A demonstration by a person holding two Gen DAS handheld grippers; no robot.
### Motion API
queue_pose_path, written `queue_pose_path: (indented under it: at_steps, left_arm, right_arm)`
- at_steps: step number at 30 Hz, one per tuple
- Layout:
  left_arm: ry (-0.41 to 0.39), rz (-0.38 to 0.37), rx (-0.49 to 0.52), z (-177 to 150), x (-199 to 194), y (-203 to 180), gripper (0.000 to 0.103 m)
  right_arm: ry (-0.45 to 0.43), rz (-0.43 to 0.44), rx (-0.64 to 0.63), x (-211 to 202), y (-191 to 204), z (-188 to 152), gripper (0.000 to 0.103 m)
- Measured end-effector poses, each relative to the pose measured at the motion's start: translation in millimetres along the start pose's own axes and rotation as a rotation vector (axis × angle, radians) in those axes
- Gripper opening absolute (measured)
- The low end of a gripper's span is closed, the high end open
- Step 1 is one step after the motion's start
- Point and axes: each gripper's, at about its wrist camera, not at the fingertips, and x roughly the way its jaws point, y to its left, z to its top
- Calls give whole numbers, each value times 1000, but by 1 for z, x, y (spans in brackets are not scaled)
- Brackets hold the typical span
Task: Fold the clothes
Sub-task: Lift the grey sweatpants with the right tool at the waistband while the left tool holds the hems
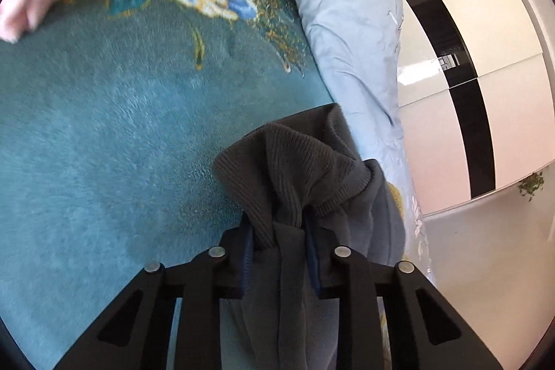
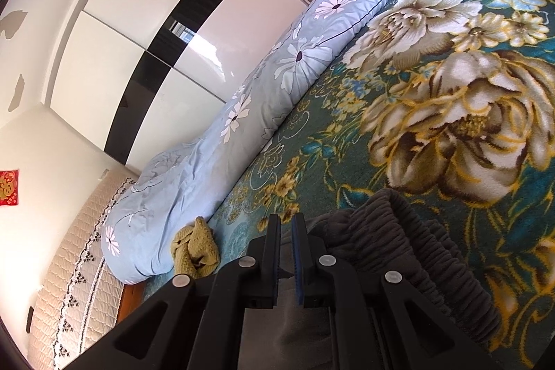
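both grippers pinch the dark grey garment (image 1: 312, 162) near the blanket's (image 1: 104, 127) right edge: left gripper (image 1: 277, 231) on a ribbed cuff, right gripper (image 2: 286, 227) nearly closed on the elastic waistband (image 2: 416, 248). keep both grips firm and lay it flat before folding.

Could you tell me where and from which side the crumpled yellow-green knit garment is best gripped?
Judging from the right wrist view, the yellow-green knit garment lies bunched against the rolled blue quilt. I would pinch its raised upper fold, coming from the open blanket side, since the quilt blocks the far side and the fold stands proud.
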Motion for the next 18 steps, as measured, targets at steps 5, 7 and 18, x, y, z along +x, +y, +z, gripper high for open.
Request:
queue_pose_path:
  at_steps: [5, 7, 18]
  left_arm:
    - [-85, -104, 58, -8, -98, -11, 21]
    - [-146, -124, 32, -15, -137, 3, 21]
    - [-87, -7, -206, -44, -176, 135, 21]
  right_arm:
    - [42, 91, 14, 4, 3, -2, 9]
    - [66, 128, -3, 7, 8, -5, 9]
    - [141, 97, -59, -26, 33, -20, 9]
